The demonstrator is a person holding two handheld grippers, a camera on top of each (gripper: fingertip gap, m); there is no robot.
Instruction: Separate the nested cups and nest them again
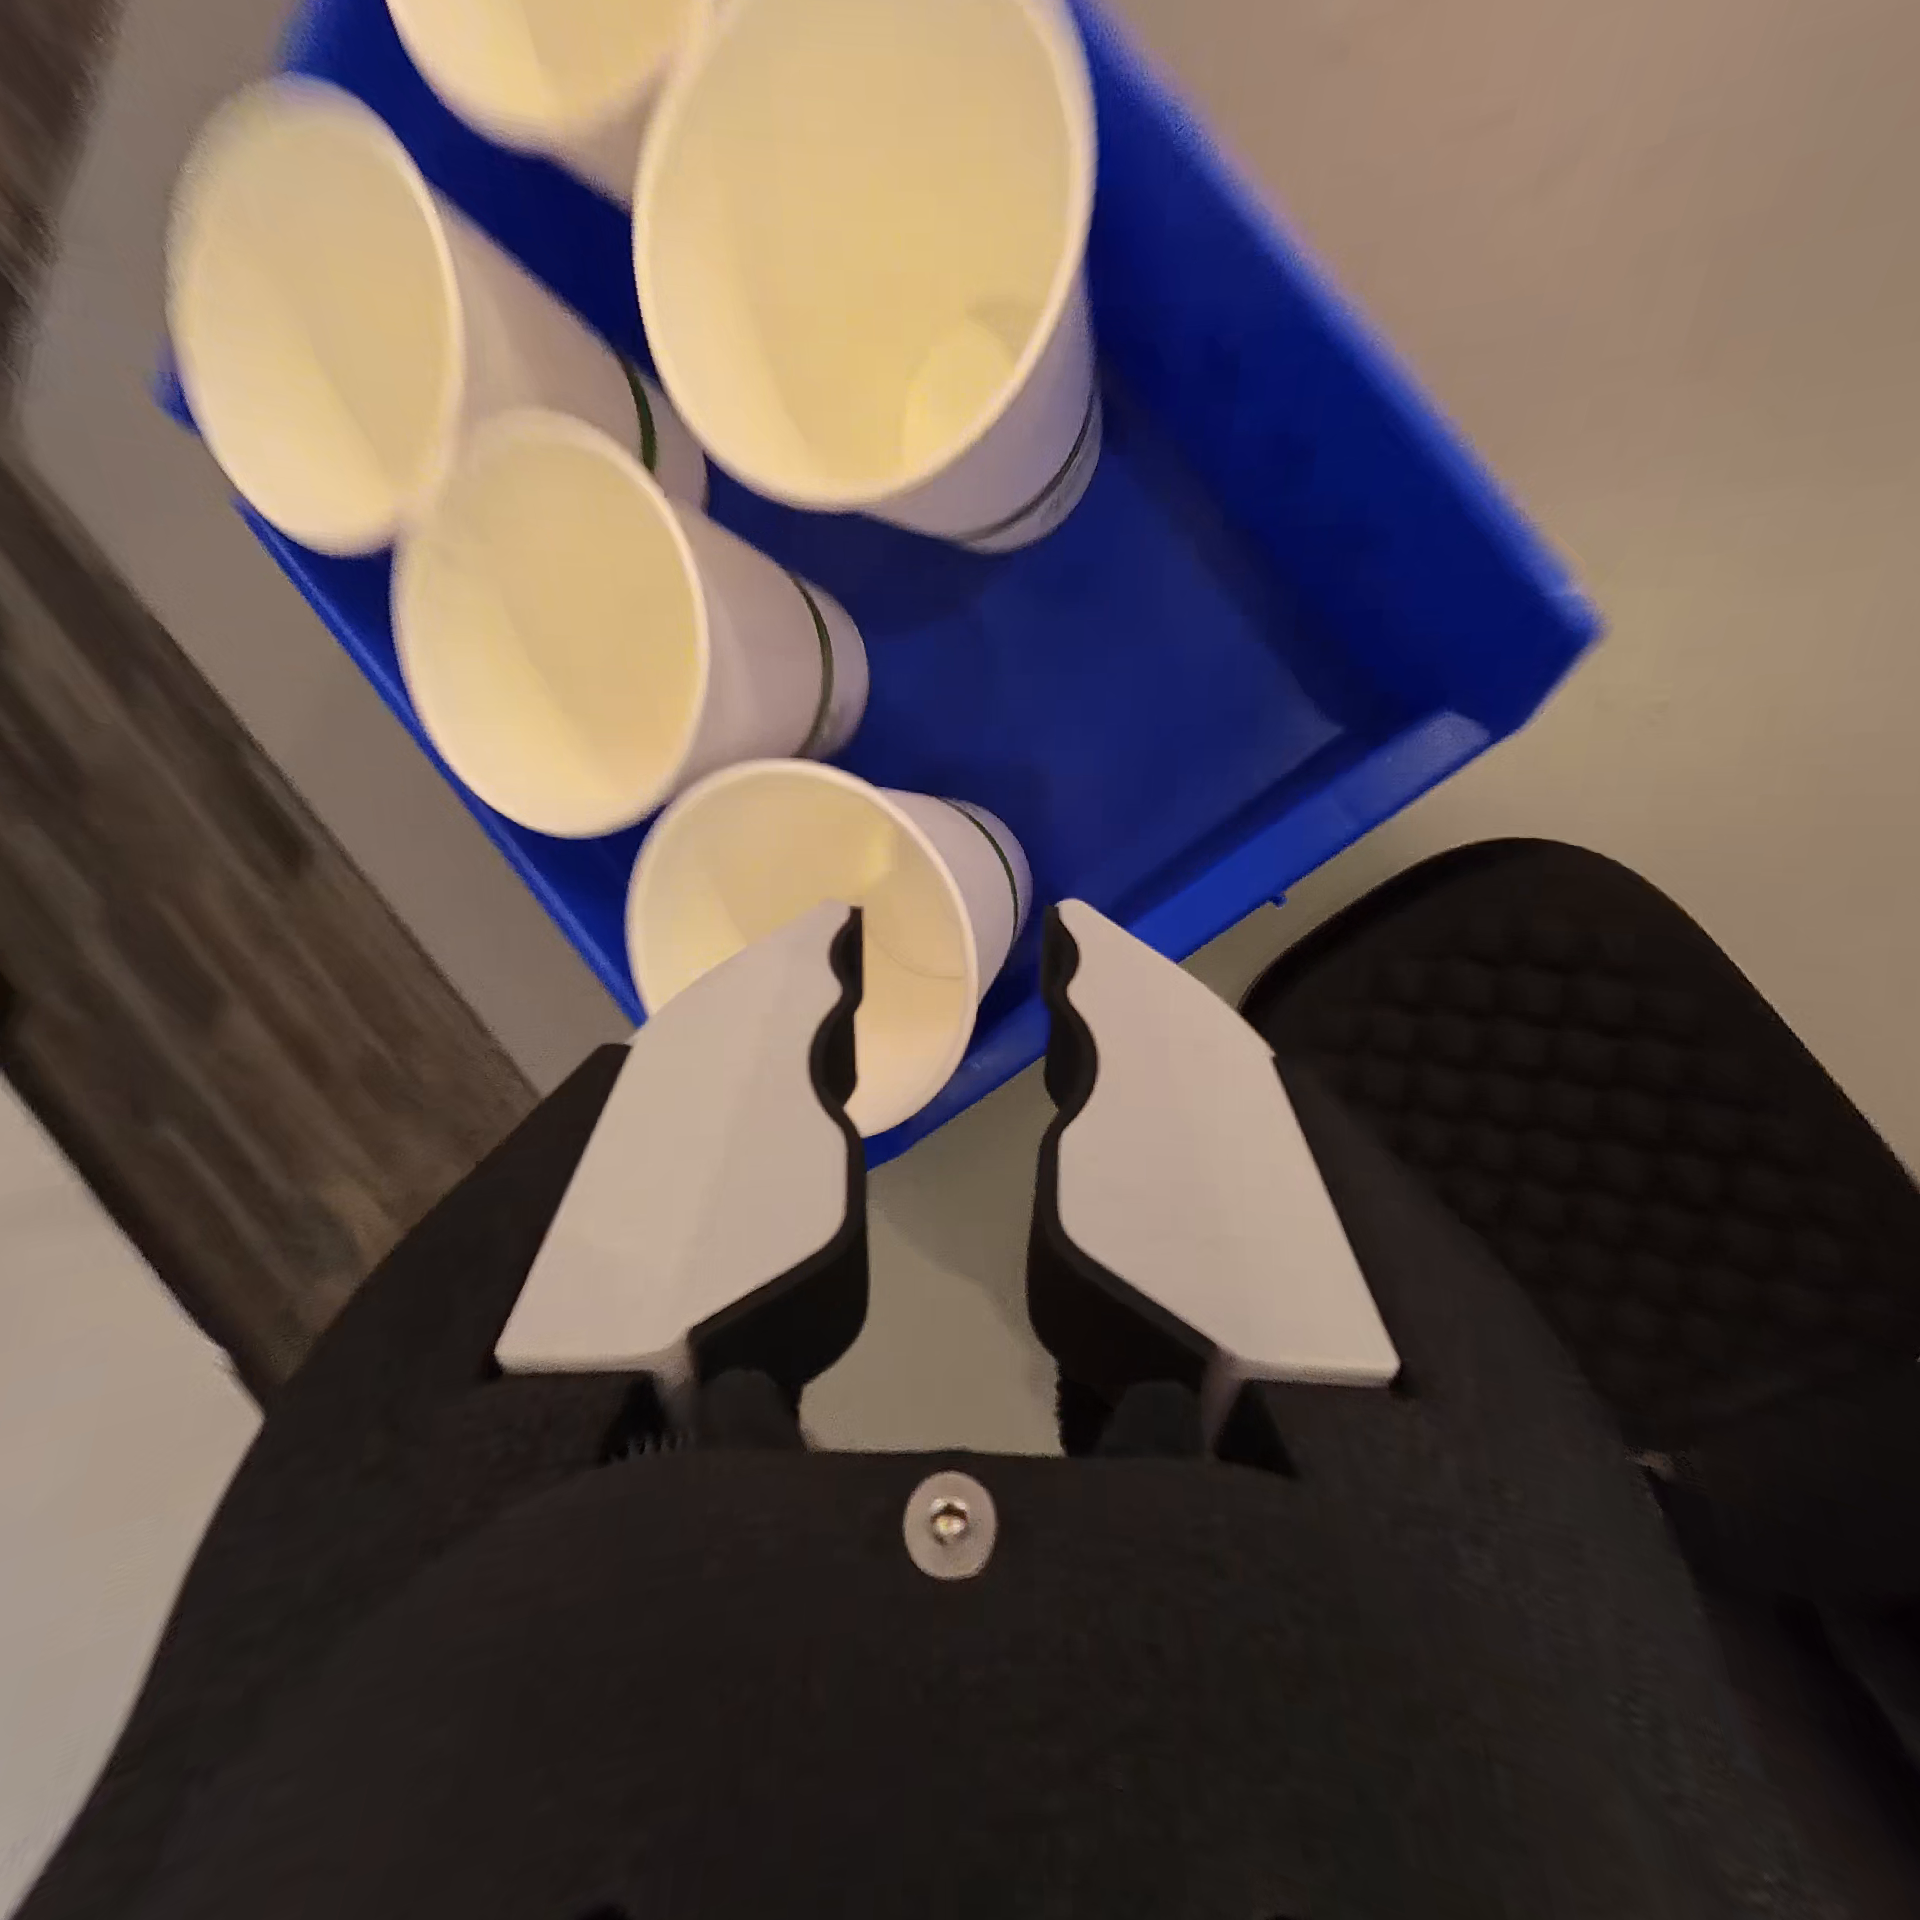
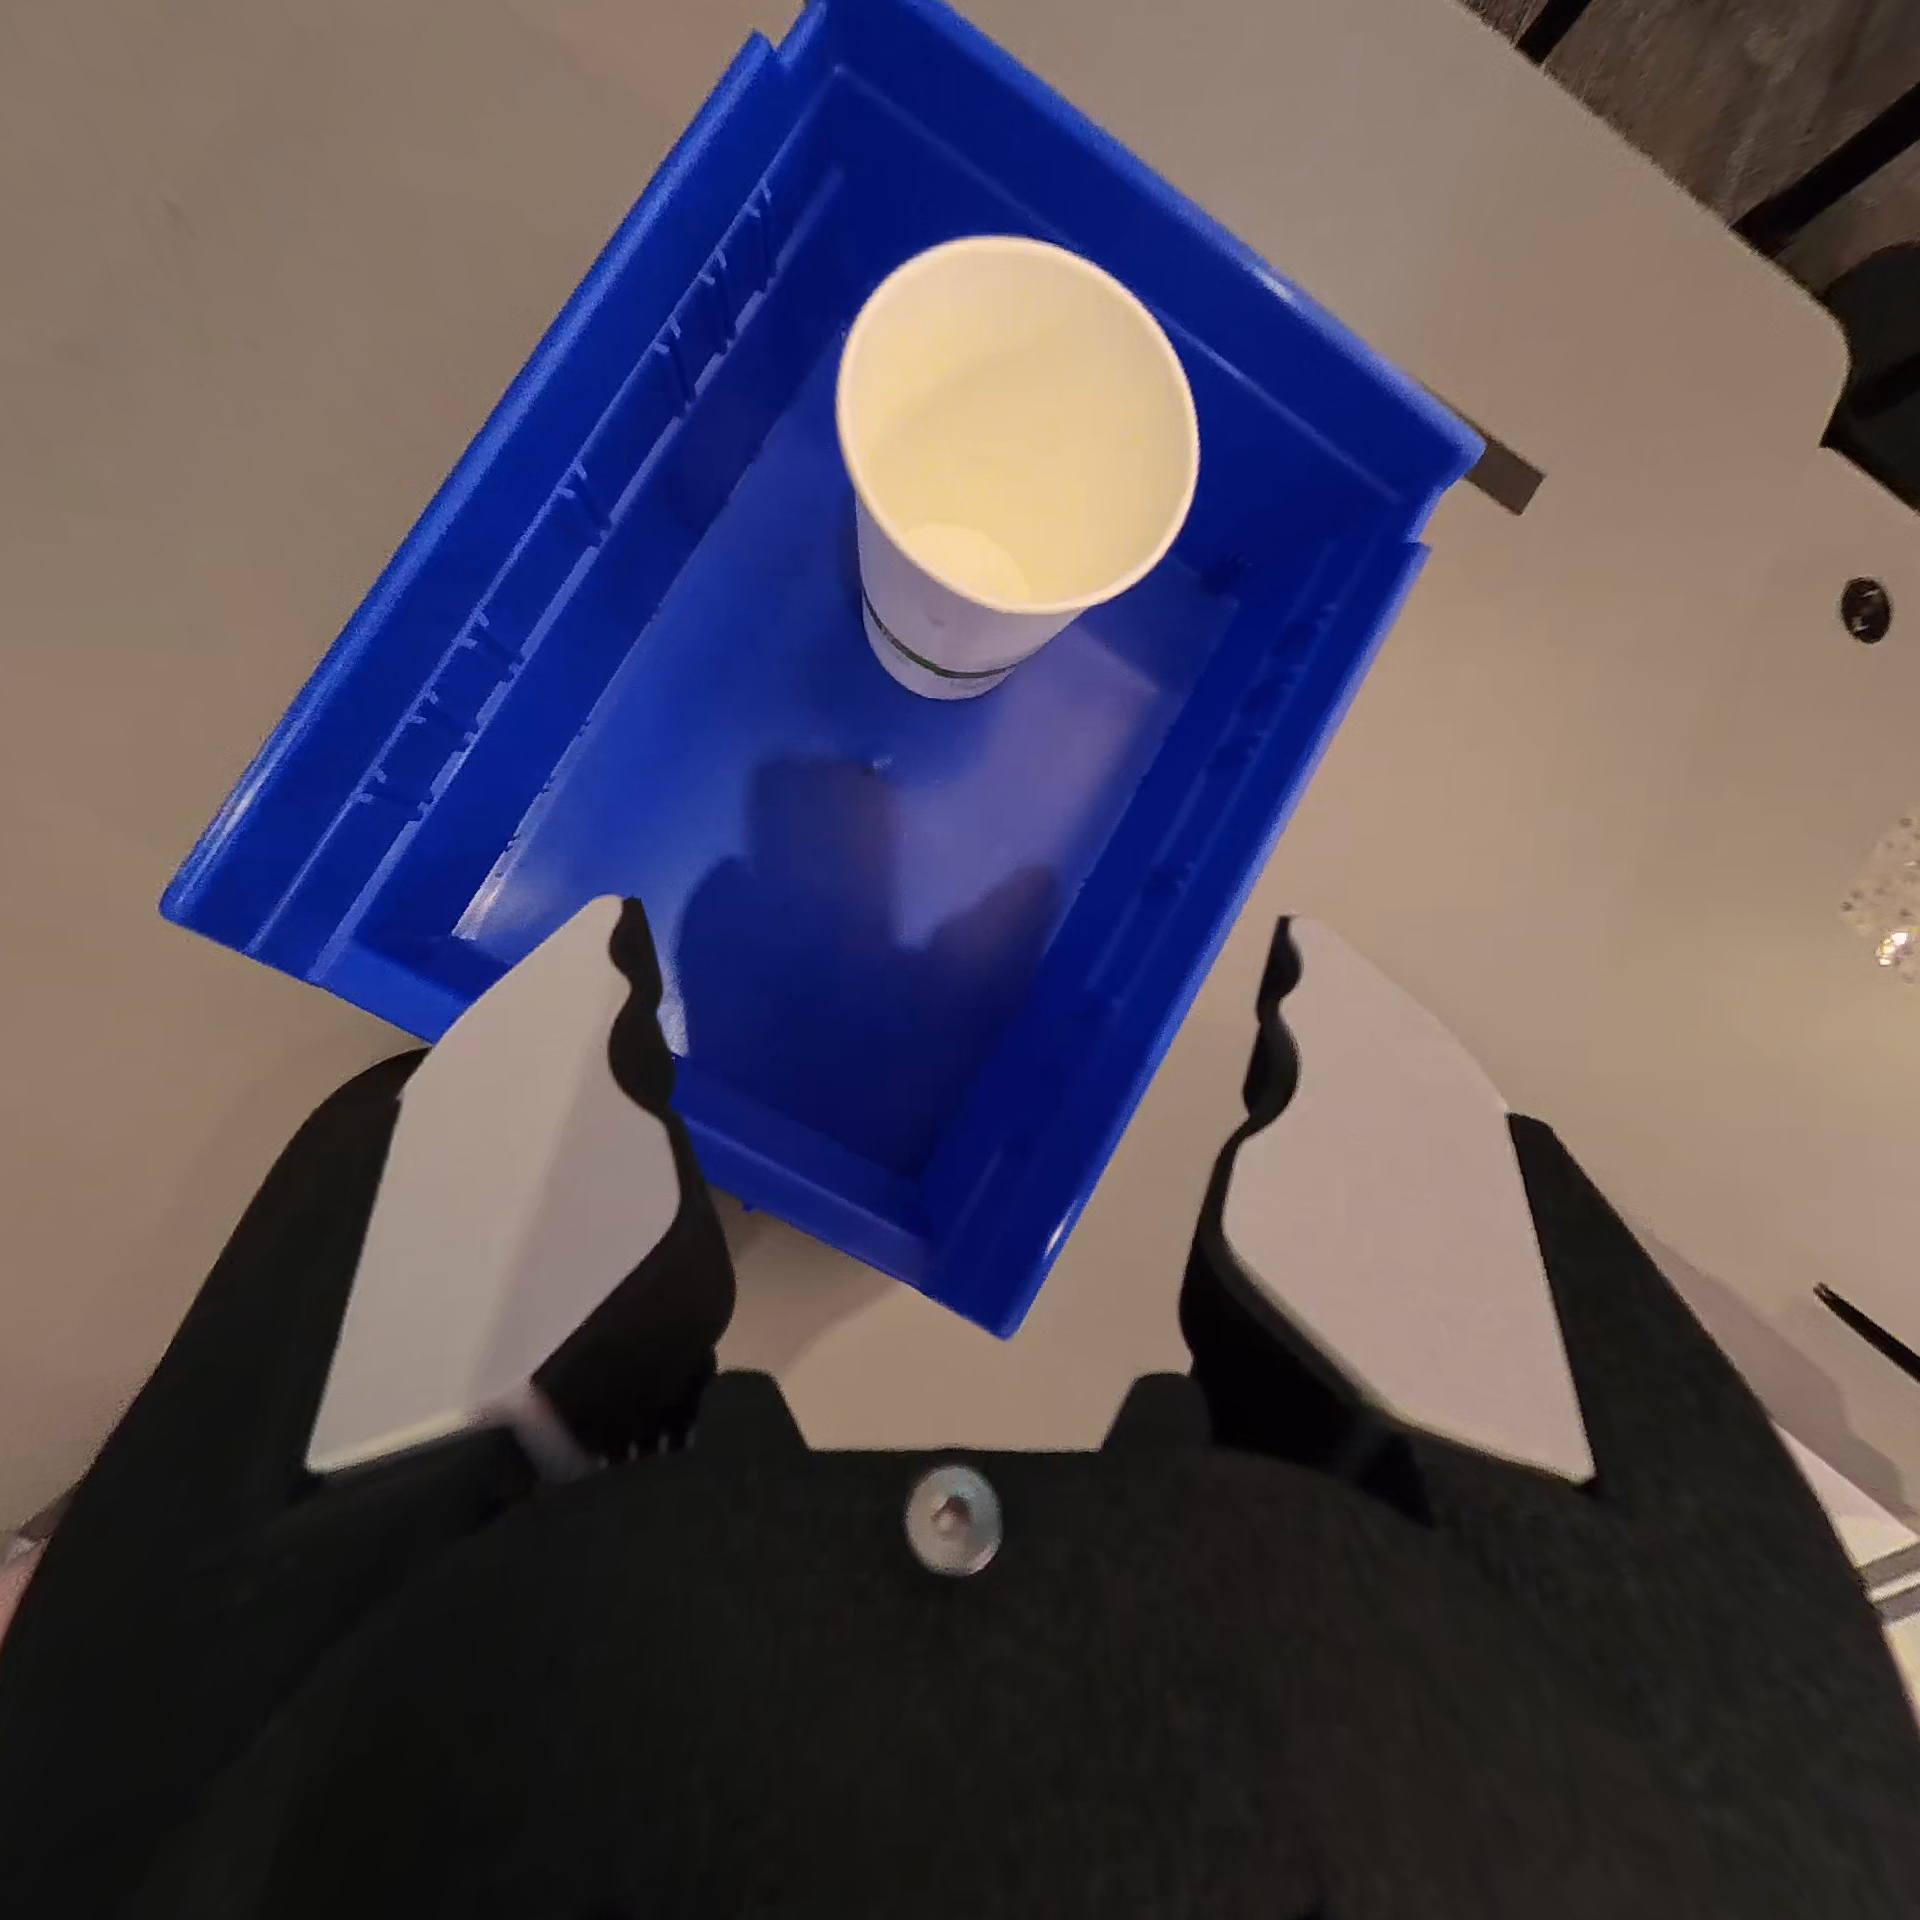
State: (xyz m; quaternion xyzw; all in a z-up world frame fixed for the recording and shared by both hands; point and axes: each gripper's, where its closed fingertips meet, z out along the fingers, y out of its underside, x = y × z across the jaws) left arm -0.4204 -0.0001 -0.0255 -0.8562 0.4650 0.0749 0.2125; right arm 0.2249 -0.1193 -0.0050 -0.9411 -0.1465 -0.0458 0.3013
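In the left wrist view, 5 paper cups stand apart in a blue bin point(image 1: 1299, 499): far-left cup point(image 1: 312, 312), middle cup point(image 1: 551, 623), near cup point(image 1: 800, 925), large cup point(image 1: 862, 260) and a top cup point(image 1: 520, 62). The left gripper point(image 1: 951, 925) has its tongs slightly apart, holding nothing, just over the near cup's rim.

In the right wrist view, 1 lone cup point(image 2: 1013, 457) stands at the far end of a second bin point(image 2: 582, 499); the right gripper point(image 2: 956, 925) is spread wide and empty. Separation looks done or nearly so; nesting seems still to come.
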